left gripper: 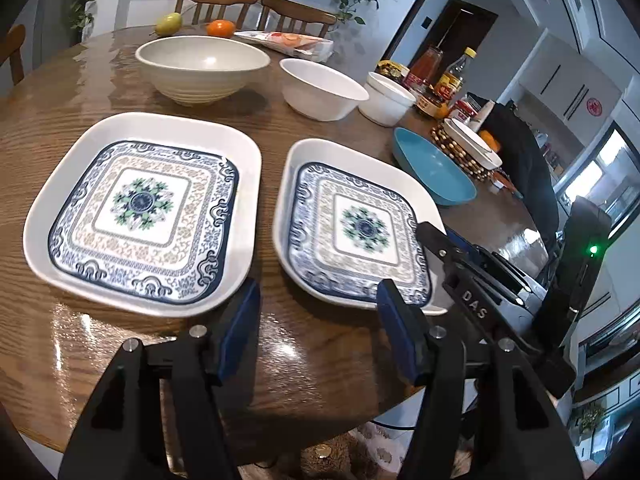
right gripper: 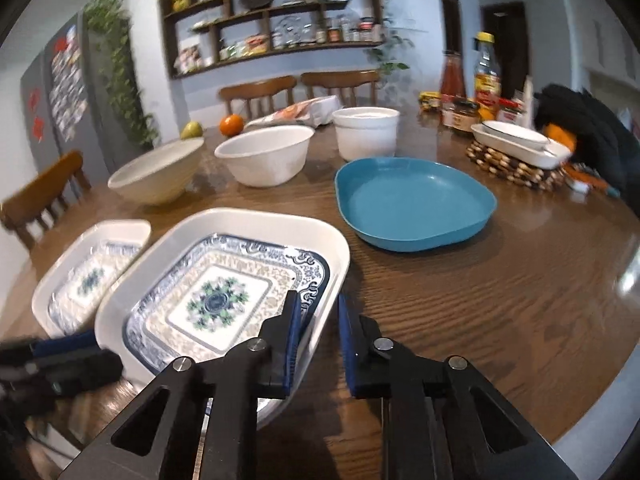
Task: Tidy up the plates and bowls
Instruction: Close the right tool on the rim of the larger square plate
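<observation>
Wooden table (right gripper: 460,300) — right gripper (right gripper: 318,316) clamps patterned plate (right gripper: 224,280) rim.

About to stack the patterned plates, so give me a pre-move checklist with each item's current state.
1. Right gripper clamped on right patterned plate rim: ok, jaws shut on it.
2. Left gripper free: ok, jaws open, empty.
3. Left patterned plate empty: ok.
4. Blue plate apart from the right patterned plate: ok.
5. Grip firm enough to lift: cannot tell.
</observation>
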The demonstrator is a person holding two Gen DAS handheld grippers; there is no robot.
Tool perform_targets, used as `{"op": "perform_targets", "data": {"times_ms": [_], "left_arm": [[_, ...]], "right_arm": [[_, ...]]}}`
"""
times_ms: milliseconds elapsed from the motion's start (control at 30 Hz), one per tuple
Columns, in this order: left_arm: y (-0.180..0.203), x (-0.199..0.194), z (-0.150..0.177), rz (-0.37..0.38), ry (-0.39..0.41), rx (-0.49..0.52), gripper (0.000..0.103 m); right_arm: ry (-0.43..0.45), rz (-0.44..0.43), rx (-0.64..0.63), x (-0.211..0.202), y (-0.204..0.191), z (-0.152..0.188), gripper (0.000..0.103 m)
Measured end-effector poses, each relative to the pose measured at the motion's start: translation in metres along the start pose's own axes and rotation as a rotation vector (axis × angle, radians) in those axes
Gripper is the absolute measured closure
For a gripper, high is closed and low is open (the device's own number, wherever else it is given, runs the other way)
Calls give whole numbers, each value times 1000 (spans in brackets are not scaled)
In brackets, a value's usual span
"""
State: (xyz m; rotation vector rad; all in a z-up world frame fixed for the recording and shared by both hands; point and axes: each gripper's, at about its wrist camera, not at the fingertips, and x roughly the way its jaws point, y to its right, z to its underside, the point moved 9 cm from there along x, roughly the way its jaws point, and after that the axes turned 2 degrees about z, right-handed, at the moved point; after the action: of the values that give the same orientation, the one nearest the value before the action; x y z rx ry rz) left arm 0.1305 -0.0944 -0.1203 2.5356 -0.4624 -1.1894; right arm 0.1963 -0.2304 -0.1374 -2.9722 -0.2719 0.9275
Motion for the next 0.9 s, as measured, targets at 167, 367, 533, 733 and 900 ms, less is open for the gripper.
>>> {"op": "perform_targets", "data": {"times_ms": [167,367,533,733,900], "left_arm": [[-4,0,-4,16,-4,-41,41],[2,6,-11,6,18,-29,51],[5,13,-12,-47,15,-11,62],[7,9,-6,-69,8,21,62],[14,1,0,-79,15,56,62]], "right_arm": [[-27,-56,-116,3,-1,-3,83],[-45,-145,-180,6,-4,-4,83],[-51,-167,-166,7,-5,-6,83],[-51,-181,-96,5,-3,-8,83],[-4,-173,-85,-7,-3,-16,83]]}}
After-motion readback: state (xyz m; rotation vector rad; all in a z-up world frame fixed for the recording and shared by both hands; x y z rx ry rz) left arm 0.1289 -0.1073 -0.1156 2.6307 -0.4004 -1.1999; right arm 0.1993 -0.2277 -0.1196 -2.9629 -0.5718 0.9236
